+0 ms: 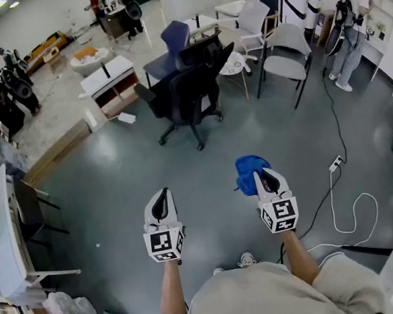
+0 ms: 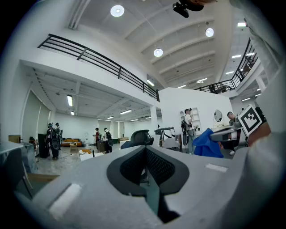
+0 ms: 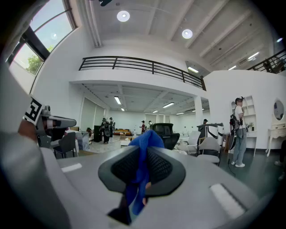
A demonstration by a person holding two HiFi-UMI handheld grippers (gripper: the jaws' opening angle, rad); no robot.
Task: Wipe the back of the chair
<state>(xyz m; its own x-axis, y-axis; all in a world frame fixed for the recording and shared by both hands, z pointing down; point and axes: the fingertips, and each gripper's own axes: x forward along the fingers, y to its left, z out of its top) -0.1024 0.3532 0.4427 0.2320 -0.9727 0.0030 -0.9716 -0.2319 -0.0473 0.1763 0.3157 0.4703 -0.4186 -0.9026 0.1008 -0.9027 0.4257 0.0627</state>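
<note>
Right hand-held gripper pinches blue cloth, black chair well ahead.

The left gripper and right gripper sit side by side just ahead of the person. A cloth is pinched between the right one's jaws and sticks out in front. Well ahead of both stands the chair — a cabinet to its left, another chair to its right. A cable lies on the floor, right of the grippers.
</note>
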